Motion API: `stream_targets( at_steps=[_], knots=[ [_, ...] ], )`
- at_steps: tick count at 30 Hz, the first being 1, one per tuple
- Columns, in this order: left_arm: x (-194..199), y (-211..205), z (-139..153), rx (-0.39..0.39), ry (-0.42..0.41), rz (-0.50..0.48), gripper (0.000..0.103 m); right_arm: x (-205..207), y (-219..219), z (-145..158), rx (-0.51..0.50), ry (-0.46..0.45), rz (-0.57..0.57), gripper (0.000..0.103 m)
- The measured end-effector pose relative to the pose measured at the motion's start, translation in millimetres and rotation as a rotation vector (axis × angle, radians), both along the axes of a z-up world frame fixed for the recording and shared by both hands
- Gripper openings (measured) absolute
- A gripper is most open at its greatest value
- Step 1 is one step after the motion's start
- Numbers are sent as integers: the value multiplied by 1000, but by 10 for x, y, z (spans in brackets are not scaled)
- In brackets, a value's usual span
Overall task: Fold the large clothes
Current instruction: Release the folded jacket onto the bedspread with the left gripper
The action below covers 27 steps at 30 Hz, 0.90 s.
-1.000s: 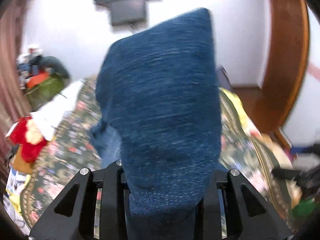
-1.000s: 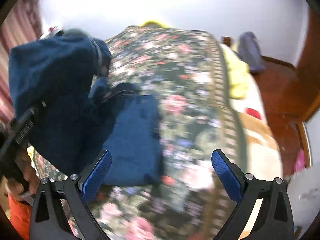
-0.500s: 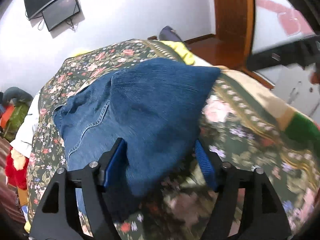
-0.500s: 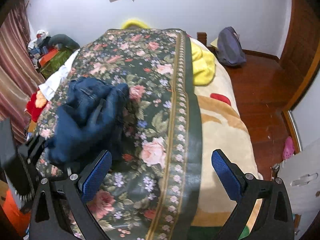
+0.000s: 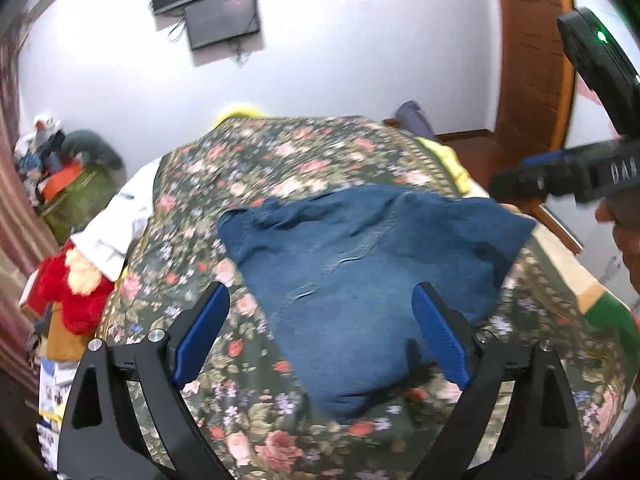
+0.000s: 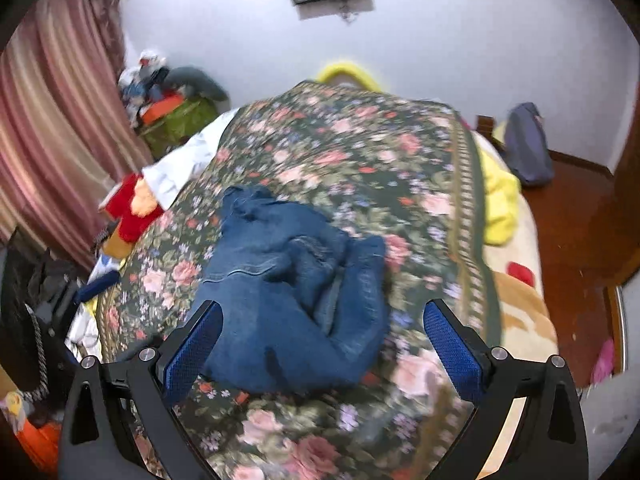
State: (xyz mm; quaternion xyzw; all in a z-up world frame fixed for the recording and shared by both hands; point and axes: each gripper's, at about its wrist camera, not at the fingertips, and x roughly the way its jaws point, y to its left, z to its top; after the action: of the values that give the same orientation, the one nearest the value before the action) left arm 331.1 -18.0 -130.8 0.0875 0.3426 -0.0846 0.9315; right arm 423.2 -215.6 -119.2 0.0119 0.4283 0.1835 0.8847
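Now that the left gripper [image 5: 320,336] has let go, the jeans [image 5: 360,264] lie folded on the bed [image 5: 224,168]. Both grippers' jaws gape empty, the right gripper [image 6: 320,344] hovering at the bundle's six o'clock, ready for smoothing.

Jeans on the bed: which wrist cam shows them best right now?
Left wrist. The jeans lie spread and fairly flat on the floral bedspread, with seams readable and most of the outline in view between the open left gripper. The right wrist view shows them bunched and blurrier, near edge cut by a finger.
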Motion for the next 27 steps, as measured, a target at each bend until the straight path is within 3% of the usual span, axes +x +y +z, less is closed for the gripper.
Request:
stream_targets(
  at_steps=[3,7,11,14,16,18,23,27],
  knots=[
    [215,150,-240,-41,89,43,93,148,237,-210,-33,50,33,100],
    [382,209,-778,-54,230,87,94,310,275,-669,-112,162,-11,100],
    [274,344,-994,-209,244,90,94,264,-75,-1103,-46,270,-51,101],
    [225,392,-1023,-250,260,78,94,202,-286,-1279,24,311,-75,103],
    [172,396,-1014,-242,255,69,94,154,-357,-1313,39,318,-84,103],
    [105,382,-1001,-195,249,63,102,81,-376,-1297,30,300,-83,103],
    [-25,482,-989,-147,265,27,102,-56,-359,-1150,-61,252,-69,103],
    [-35,633,-871,-115,256,61,102,-115,-353,-943,-100,236,-43,103]
  ],
)
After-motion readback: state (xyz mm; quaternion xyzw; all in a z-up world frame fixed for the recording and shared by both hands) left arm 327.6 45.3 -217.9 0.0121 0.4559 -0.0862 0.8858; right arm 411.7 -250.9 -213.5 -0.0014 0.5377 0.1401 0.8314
